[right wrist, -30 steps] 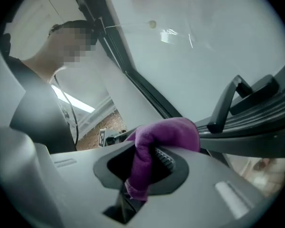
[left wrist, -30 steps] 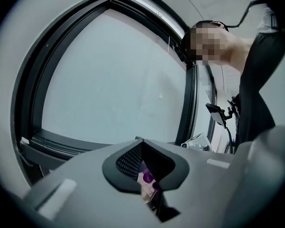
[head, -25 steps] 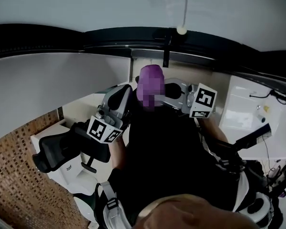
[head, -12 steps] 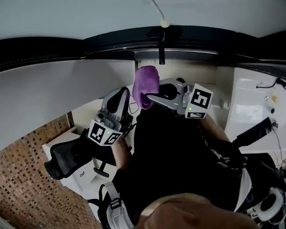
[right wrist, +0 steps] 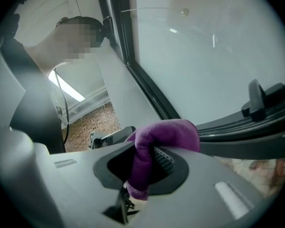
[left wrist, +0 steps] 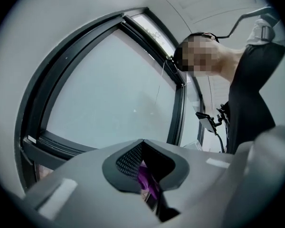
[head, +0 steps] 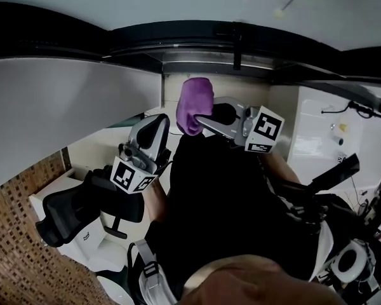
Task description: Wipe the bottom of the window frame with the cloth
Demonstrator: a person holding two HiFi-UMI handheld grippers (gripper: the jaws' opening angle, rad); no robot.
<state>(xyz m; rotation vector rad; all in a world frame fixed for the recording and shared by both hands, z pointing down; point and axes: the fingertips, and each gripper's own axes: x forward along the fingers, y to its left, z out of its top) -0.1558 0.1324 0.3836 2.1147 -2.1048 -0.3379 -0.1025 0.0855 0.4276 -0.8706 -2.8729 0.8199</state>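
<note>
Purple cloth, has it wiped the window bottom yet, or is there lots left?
Done: the purple cloth is pinched in the right gripper's jaws. In hand: it's held up near the window frame's bottom rail. Left: all the wiping; no contact shows.

No word, number or brand name can be read anywhere in these views. The only printed marks are the black-and-white square patterns on the left marker cube (head: 131, 174) and the right marker cube (head: 264, 132). They carry no letters or digits.
</note>
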